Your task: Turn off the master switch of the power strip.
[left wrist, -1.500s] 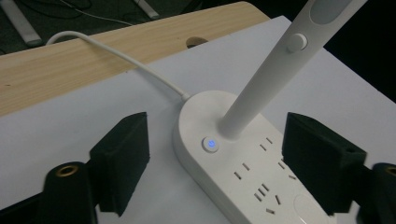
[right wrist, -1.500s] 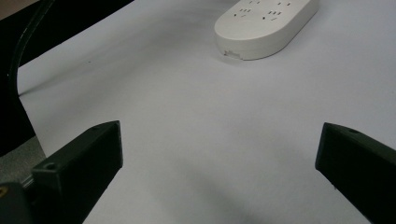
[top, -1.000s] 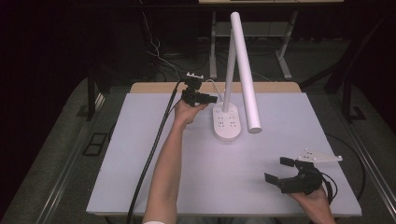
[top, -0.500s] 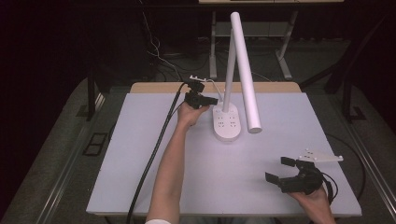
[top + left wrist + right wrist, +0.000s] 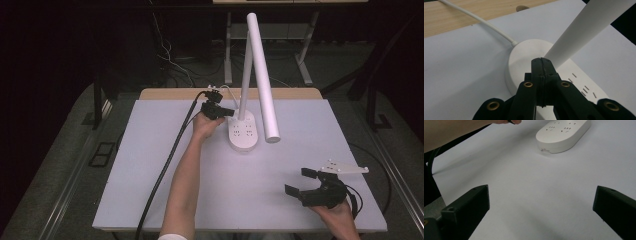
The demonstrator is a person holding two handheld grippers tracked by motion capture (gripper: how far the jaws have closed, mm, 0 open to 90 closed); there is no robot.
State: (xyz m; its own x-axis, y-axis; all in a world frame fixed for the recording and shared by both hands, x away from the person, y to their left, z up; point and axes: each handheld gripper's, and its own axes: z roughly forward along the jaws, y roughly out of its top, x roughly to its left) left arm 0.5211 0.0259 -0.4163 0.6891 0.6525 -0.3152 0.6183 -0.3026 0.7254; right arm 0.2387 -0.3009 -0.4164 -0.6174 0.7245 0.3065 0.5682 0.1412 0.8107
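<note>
While the left claw (image 5: 231, 112) has just been closed empty over the lamp base (image 5: 244, 136), the right claw (image 5: 301, 182) is held wide open, well apart from it.

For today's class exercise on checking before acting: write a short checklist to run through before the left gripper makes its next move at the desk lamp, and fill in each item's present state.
1. Left gripper jaws closed with nothing between them, having just been closing: ok.
2. Its tip sits at the lamp base, beside the foot of the lamp arm: ok.
3. Tip actually touching the base or a button: cannot tell.
4. Lamp cord lies off to the side of the tip: ok.
5. Right gripper open, apart from the lamp, near the table's front edge: ok.
6. Lamp lit: cannot tell.
</note>
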